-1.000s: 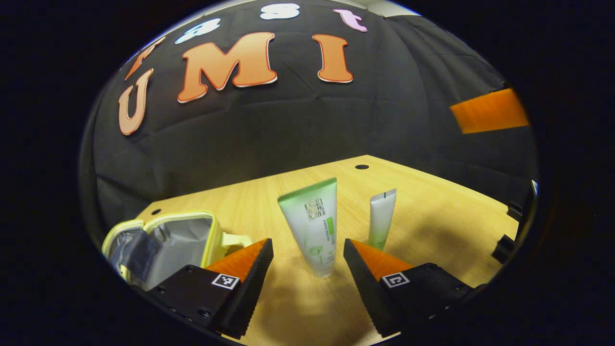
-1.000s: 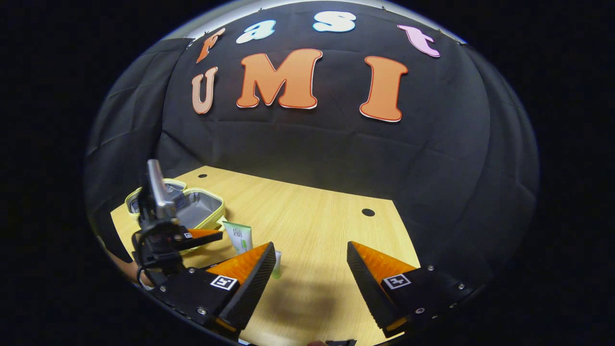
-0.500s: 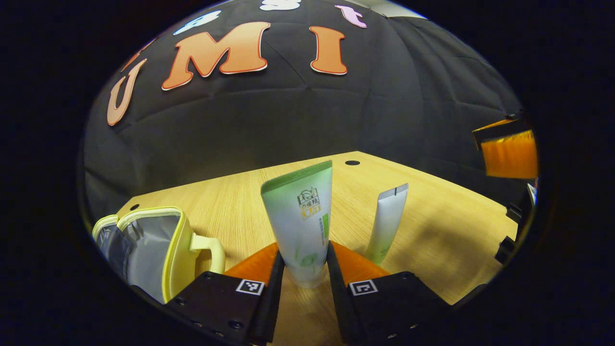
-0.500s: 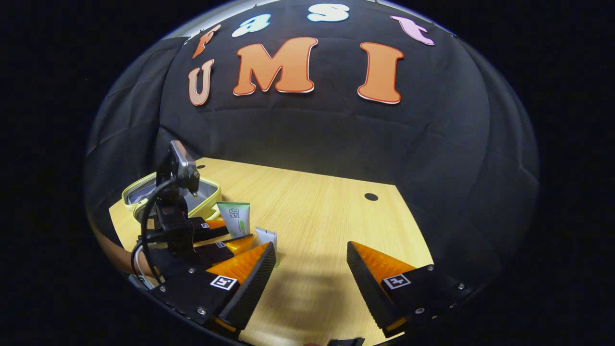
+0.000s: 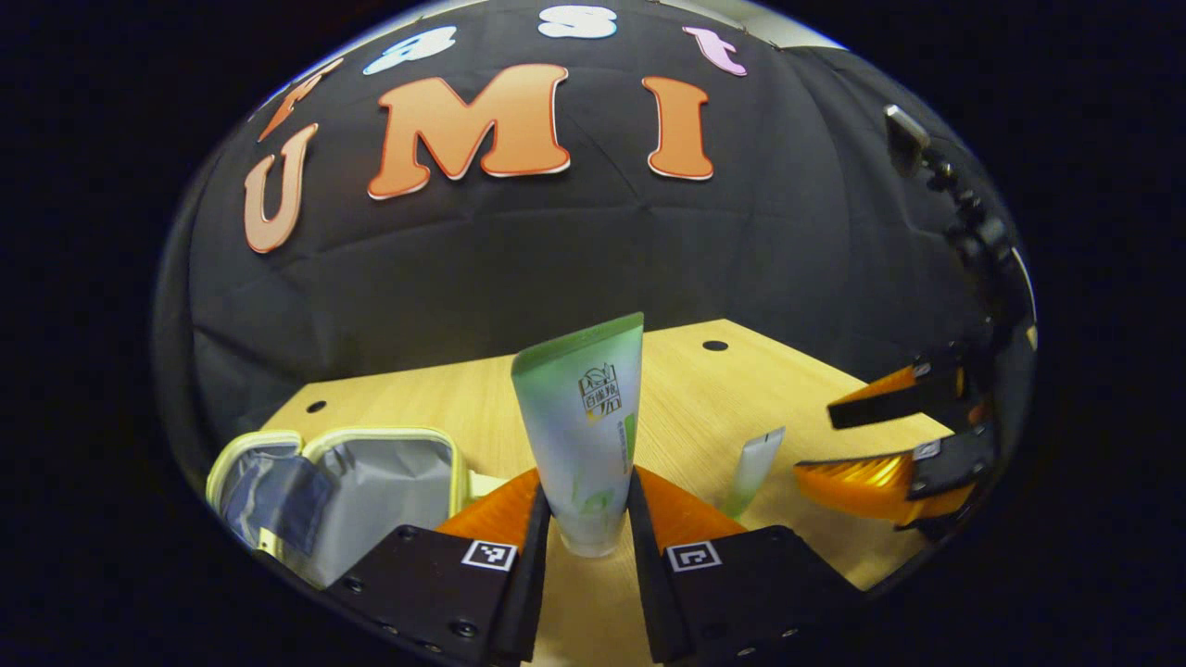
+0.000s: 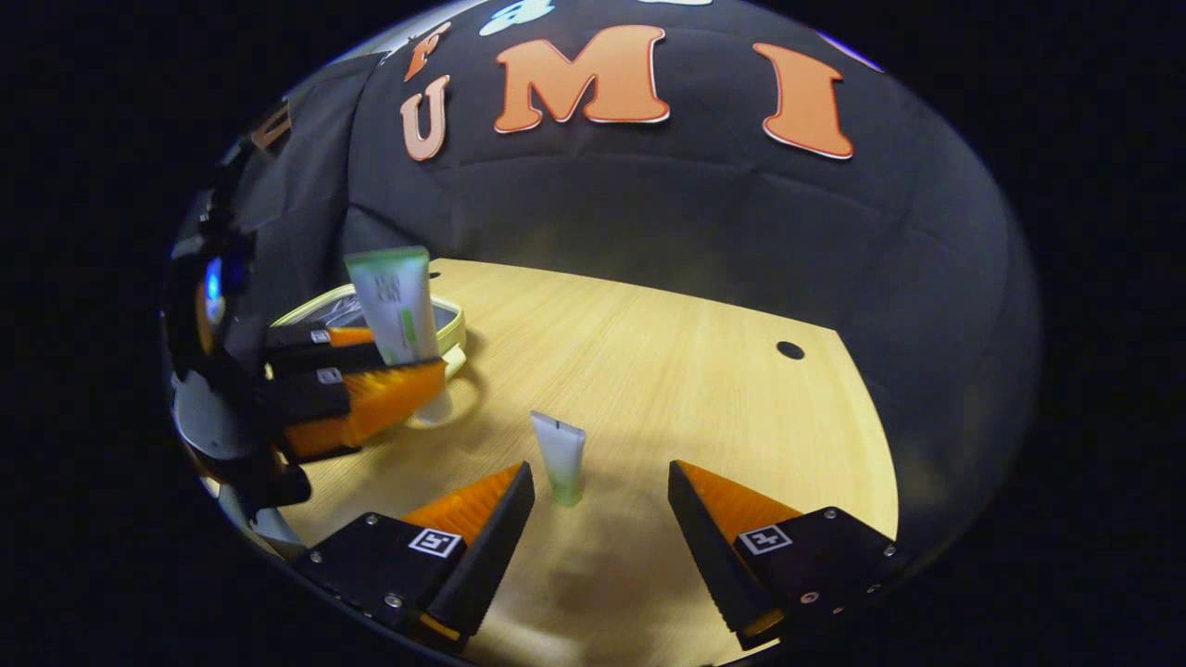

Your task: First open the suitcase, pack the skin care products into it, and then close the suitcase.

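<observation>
Left gripper view: the left tool [image 5: 586, 533] is clamped on the big green tube [image 5: 582, 435], both fingers pressing its lower body near the cap, and the tube stands upright with its flat crimped end on top. The tube is smooth frosted plastic, fading from green to pale. At 8 o'clock the suitcase [image 5: 371, 486] lies open on the tabletop [image 5: 445, 408], a small soft case with a pale yellow piped rim and grey fabric lining. At 4 o'clock the small white tube [image 5: 755, 463] stands cap down, slim and matte, and beyond it at 3 o'clock the right tool [image 5: 880, 445] hangs with its fingers spread apart. The tabletop is light wood grain with small round holes near its far edge.

Right gripper view: the right tool [image 6: 600, 505] is spread wide, and the small white tube [image 6: 561, 459] stands between its fingers, touching neither. At 9 o'clock the left tool [image 6: 371, 371] grips the big green tube [image 6: 394, 301] above the suitcase [image 6: 454, 320]. Bare tabletop [image 6: 704, 389] runs from 12 to 3 o'clock up to the far edge.
</observation>
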Action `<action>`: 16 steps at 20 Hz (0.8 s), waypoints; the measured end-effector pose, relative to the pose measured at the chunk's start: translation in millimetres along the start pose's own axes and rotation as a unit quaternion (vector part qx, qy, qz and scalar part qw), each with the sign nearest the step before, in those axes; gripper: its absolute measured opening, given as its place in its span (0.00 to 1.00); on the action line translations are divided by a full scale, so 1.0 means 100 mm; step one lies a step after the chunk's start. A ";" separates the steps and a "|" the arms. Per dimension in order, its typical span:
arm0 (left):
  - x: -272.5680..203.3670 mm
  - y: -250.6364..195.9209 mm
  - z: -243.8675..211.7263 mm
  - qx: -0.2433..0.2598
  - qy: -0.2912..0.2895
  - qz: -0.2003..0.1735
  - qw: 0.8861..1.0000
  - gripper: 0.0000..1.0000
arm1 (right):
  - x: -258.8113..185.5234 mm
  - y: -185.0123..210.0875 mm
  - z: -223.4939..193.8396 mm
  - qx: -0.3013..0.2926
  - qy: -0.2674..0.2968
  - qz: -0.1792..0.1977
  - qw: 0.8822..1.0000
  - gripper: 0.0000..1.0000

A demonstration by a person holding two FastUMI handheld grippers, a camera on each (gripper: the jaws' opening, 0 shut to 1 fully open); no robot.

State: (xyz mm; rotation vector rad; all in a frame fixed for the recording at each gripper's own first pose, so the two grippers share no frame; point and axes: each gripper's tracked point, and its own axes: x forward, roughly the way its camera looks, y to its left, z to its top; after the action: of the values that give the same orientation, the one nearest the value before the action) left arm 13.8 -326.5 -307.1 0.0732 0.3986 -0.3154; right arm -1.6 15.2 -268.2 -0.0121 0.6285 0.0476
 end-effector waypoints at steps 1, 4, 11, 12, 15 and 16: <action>-0.08 0.06 0.07 -0.002 -0.002 0.011 1.000 0.44 | 0.07 0.03 -0.04 -0.005 0.006 0.010 1.000 0.92; -0.26 0.25 0.29 -0.013 -0.009 0.045 0.999 0.45 | 0.28 0.13 -0.19 -0.010 0.024 0.040 0.999 0.83; -0.70 0.78 0.40 0.003 -0.005 0.143 0.990 0.43 | 0.56 0.31 -0.29 0.028 0.039 0.080 0.996 0.43; -0.77 0.84 0.39 0.004 -0.003 0.155 0.988 0.44 | 0.58 0.33 -0.27 0.032 0.038 0.085 0.995 0.38; -0.97 1.03 0.36 -0.007 0.003 0.186 0.982 0.44 | 0.54 0.35 -0.24 0.049 0.036 0.090 0.994 0.36; -1.04 1.12 0.35 -0.009 0.005 0.196 0.981 0.44 | 0.49 0.38 -0.20 0.054 0.031 0.093 0.994 0.35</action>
State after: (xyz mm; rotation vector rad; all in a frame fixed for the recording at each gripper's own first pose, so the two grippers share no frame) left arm -28.5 -195.1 -233.1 0.1326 0.3887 0.0770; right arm 24.4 54.4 -312.6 0.1506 0.6927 0.1945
